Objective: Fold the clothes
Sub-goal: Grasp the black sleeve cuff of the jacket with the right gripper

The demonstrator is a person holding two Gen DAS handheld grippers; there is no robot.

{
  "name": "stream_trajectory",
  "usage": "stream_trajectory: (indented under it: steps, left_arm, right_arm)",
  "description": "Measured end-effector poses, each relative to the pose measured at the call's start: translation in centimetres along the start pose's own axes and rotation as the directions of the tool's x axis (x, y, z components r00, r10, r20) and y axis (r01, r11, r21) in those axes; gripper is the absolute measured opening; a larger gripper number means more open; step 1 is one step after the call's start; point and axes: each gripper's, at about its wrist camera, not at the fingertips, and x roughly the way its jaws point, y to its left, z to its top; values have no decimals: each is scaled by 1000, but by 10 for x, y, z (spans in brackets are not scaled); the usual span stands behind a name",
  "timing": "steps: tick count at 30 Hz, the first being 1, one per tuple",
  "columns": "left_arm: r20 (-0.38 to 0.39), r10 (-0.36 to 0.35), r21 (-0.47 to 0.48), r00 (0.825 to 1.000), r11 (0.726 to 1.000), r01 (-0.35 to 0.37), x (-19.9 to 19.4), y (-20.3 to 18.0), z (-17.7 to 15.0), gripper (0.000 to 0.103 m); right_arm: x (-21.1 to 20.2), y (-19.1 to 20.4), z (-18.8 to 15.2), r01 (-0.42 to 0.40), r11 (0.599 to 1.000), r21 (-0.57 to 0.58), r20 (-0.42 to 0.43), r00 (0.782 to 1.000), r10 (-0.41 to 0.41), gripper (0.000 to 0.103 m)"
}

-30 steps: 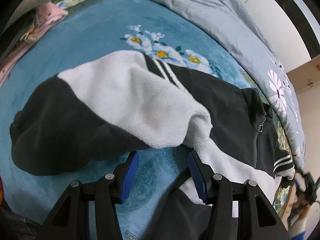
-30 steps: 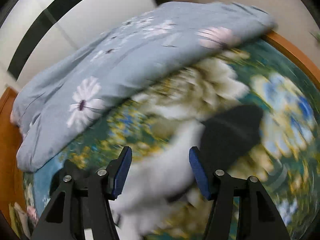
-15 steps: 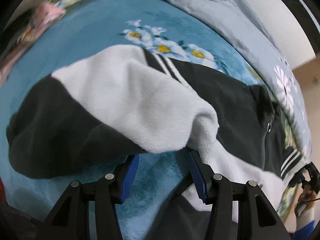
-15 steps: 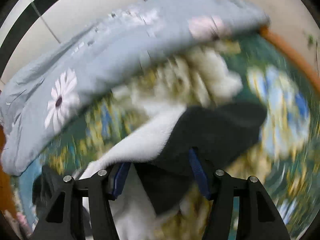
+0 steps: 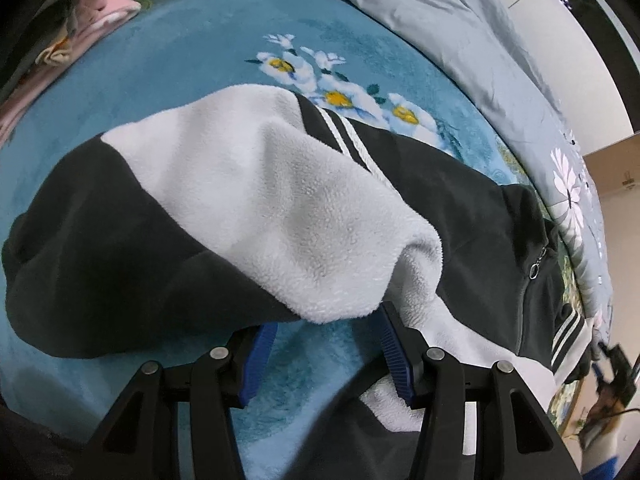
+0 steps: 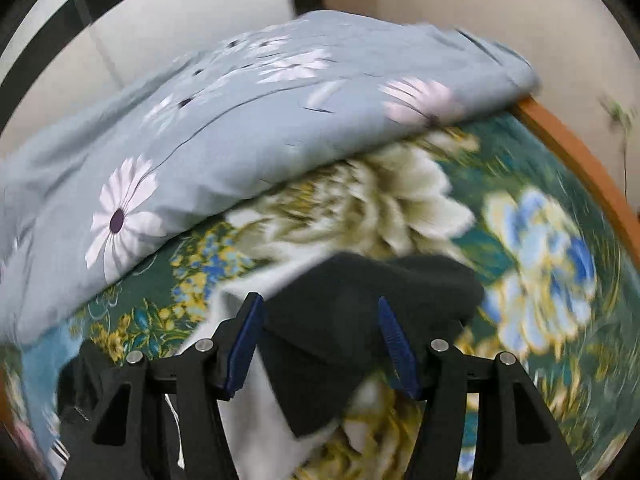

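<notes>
A black and white fleece jacket (image 5: 460,216) lies spread on the blue flowered blanket (image 5: 172,80). Its white and black sleeve (image 5: 260,208) is folded over and bulges just in front of my left gripper (image 5: 324,340). The left gripper is open, and the sleeve's fold hangs over the fingertips. In the right wrist view the jacket's black cuff end (image 6: 360,328) lies between the open jaws of my right gripper (image 6: 320,340), with white fleece (image 6: 256,420) below it. The view is motion blurred.
A grey-blue duvet with pink daisies (image 6: 200,128) is piled along the far side of the bed (image 5: 460,40). Folded pink and tan clothes (image 5: 80,28) sit at the left corner. The bed's wooden edge (image 6: 580,168) runs on the right.
My left gripper has moved closer under the folded sleeve. My right gripper has closed in on the black cuff, which now lies between its jaws. Both stay open.
</notes>
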Motion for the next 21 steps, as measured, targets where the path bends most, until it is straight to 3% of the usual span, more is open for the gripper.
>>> stream_trajectory:
  steps: [6,10,15,16,17,18,21]
  left_arm:
    - [-5,11,35,1000,999,-11,0,-5,-3,55]
    - [8,9,15,1000,1000,-10,-3,-2,-2,55]
    - [7,3,-16,1000,1000,-2,-2,3,-1,55]
    - [6,3,-15,1000,1000,-3,-2,2,-1,55]
    - [6,6,-12,1000,1000,-6,-2,2,-1,55]
    - [6,8,-8,1000,1000,-8,-2,1,-1,55]
    - [5,10,-6,1000,1000,-10,-2,3,-1,55]
  right_arm:
    - [41,-48,-26,-39,975,218,-139,988,70,61]
    - [58,-53,-34,-40,948,315,-168,981,97,61]
    - [61,-21,-29,-53,977,209,-180,979,92,60]
    - [62,-12,-29,-53,982,182,-185,979,87,46]
    - [62,-5,-28,-28,988,149,-190,980,57,19]
    - [60,2,-28,17,994,110,-187,982,4,7]
    - [36,20,-19,78,997,0,-91,993,-77,5]
